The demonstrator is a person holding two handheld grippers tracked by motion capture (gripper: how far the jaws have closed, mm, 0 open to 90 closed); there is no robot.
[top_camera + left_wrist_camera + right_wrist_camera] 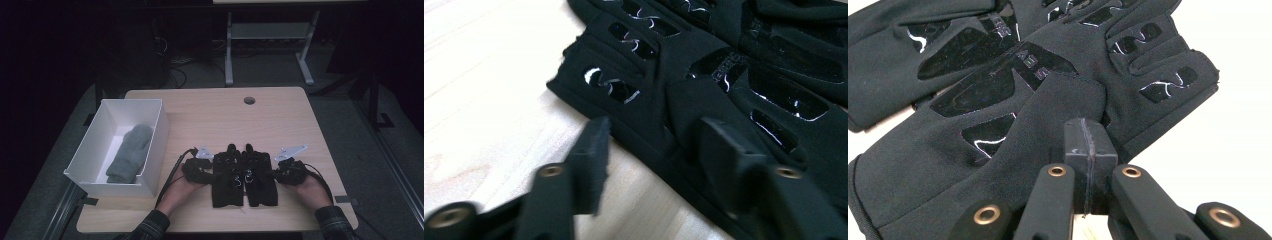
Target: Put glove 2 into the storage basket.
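My left gripper [649,150] has its jaws half open astride the left black glove's [227,177] edge. My right gripper [1087,150] has its jaws pressed together, empty, at the right black glove [260,177].

The two black cloth gloves [244,176] lying side by side near the table's front edge are a matt, fine-woven fabric with stitched seams; glossy black rubbery patches on palms and fingers catch the light in the gripper views. The pale wooden tabletop [210,115] has a smooth, satiny finish with faint grain. To the left, the white open box [157,131] looks like smooth, matt card or plastic; which one I cannot tell. Inside it, the grey mitten [129,153] is a soft, fuzzy knit. The left gripper [651,150] and right gripper [1089,150] have matt black, slightly grainy plastic jaws with brassy metal rivets.
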